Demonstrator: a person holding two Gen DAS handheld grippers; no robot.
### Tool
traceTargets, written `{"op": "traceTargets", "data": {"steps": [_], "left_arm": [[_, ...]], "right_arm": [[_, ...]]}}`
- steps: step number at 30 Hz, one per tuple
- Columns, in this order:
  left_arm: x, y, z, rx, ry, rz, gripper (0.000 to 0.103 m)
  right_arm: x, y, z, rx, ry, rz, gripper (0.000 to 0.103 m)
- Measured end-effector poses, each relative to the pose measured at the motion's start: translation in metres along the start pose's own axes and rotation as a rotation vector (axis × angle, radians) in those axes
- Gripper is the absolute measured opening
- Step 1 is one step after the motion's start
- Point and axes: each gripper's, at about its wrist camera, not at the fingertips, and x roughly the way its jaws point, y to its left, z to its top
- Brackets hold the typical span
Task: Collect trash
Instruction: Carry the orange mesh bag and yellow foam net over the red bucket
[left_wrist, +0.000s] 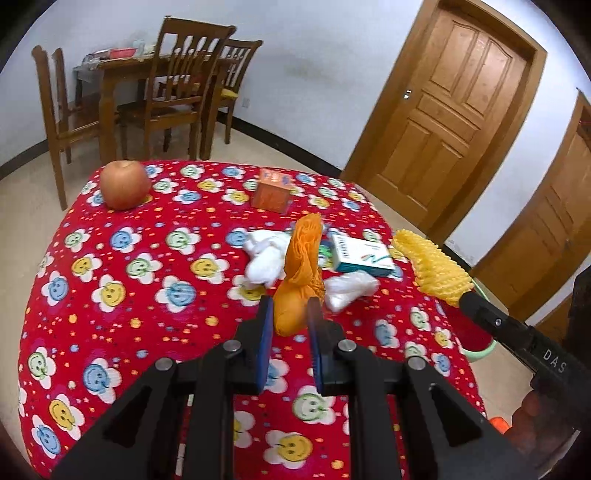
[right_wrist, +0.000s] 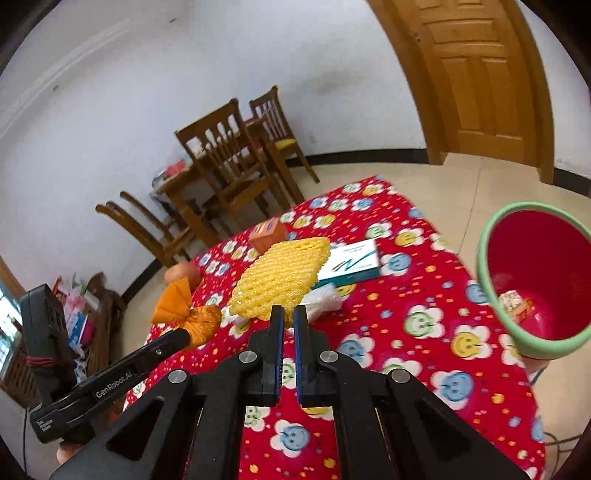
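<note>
Two tools: both are loaded, each pinching one soft piece of trash clear of the surface (left_wrist: 155, 258), which suits carrying two pieces per trip.
Left tool (left_wrist: 290, 314): pressed onto the orange mesh net (left_wrist: 303, 266), bunched low between the pads; the loose upper part stands up beyond the tips, so the grip is on the dense knot, likely because that part will not slip.
Right tool (right_wrist: 289, 317): pressed together on one edge of the yellow foam net (right_wrist: 280, 277); the flat sheet sticks out forward from the tips, held by its rim because it is too wide to take across.
Bin: a red bin with green rim (right_wrist: 491, 236) stands just off the right edge of the surface, mouth facing up and open toward the right tool; some scraps lie inside.
Trash left: white crumpled tissue (left_wrist: 264, 258), a clear plastic wrapper (left_wrist: 349, 288) and a white-and-teal carton (left_wrist: 362, 254) lie close together mid-surface.
Probably not trash: an apple (left_wrist: 123, 184) and an orange box (left_wrist: 272, 192) sit apart at the far side.
Judgement: the foam net is nearest the bin and should go in first.
</note>
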Motion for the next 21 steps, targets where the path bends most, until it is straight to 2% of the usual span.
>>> {"op": "traceTargets", "data": {"steps": [12,21], "left_arm": [[0.012,-0.067,0.004,0.102,0.045,-0.093,0.017],[0.032,-0.117,0.003,0.176,0.081,-0.14,0.017]], "right_arm": [[-0.056,-0.06,0.005,0.095,-0.117,-0.087,0.005],[-0.078,-0.109,0.006,0.184,-0.166,-0.154,0.005]]}}
